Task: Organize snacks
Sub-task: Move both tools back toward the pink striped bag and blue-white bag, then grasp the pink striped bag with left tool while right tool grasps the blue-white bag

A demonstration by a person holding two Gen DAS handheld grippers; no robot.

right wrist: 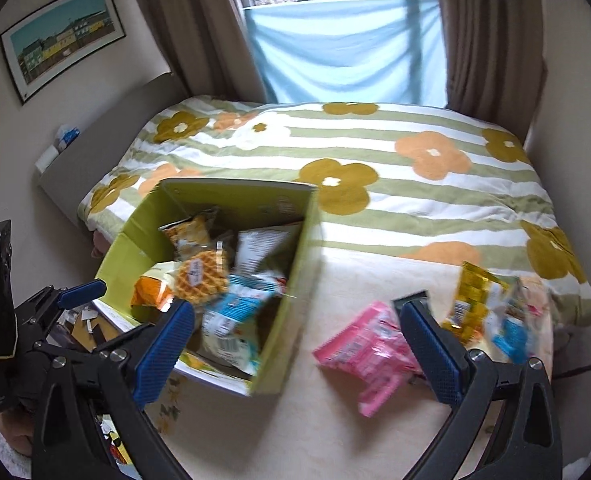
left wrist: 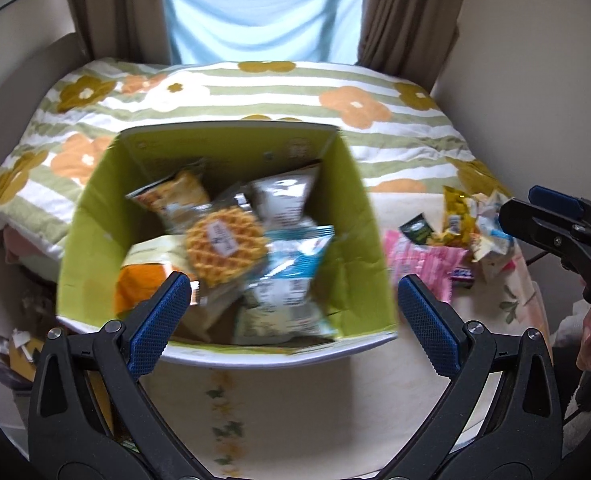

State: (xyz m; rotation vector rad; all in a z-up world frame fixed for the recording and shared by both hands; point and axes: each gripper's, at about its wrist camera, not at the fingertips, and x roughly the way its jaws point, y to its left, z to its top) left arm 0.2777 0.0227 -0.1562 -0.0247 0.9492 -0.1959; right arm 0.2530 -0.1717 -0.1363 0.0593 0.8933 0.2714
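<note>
Left wrist view: the left tool [left wrist: 291, 300] is held spread and empty above the green box [left wrist: 355, 220], where packets are gathered. The right tool [right wrist: 297, 336], likewise unclenched, is aimed at the pink packet [right wrist: 369, 354] near the tabletop's right edge, probably for boxing.

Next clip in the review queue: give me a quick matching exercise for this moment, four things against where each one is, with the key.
Things:
1. round waffle
2. pink packet
3. yellow packet
4. framed picture

Places:
A. on the table just right of the green box, nearest the box
B. on the wall left of the window
C. on top of the pile inside the green box
D. in the loose heap of snacks further right on the table

Pairs: 1-C, 2-A, 3-D, 4-B
</note>
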